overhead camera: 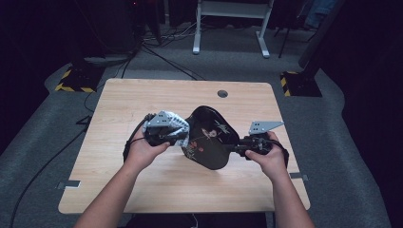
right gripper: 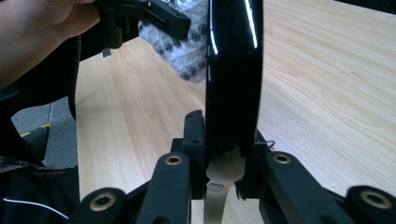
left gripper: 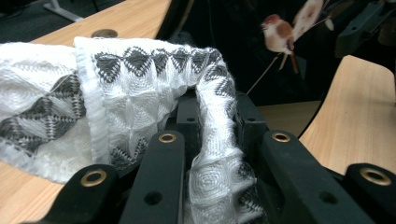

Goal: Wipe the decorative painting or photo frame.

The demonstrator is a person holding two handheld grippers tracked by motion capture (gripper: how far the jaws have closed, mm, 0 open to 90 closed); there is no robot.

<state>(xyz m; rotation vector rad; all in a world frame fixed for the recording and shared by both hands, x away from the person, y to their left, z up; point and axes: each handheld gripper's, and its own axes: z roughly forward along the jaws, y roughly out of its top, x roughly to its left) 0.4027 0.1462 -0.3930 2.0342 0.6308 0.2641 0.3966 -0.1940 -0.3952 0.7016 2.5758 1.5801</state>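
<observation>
High view first: the left gripper (overhead camera: 183, 135) sits in the person's left hand (overhead camera: 142, 151) above the bench (overhead camera: 142, 99), with a cloth (overhead camera: 182, 127) bunched at its tip. Left gripper view shows its jaws clamped on that cloth (left gripper: 140, 93), a white weave with grey triangles; one strip runs down between the jaws and the rest billows out to the left of them. Just ahead of this gripper stands the tray (overhead camera: 209, 137), black and glossy, tilted up on edge, with the cloth pressed against its painted face. A small bird (left gripper: 276, 33) and pale petals are painted on the tray (left gripper: 224, 42), up and right of the jaws. To the tray's right, the right gripper (overhead camera: 236, 148) is held by the right hand (overhead camera: 270, 159). Right gripper view shows its jaws closed on the tray (right gripper: 233, 70) rim, the tray rising edge-on straight ahead from between them. Left of that edge, the cloth (right gripper: 189, 51) and the left gripper (right gripper: 187, 25) show beyond.
</observation>
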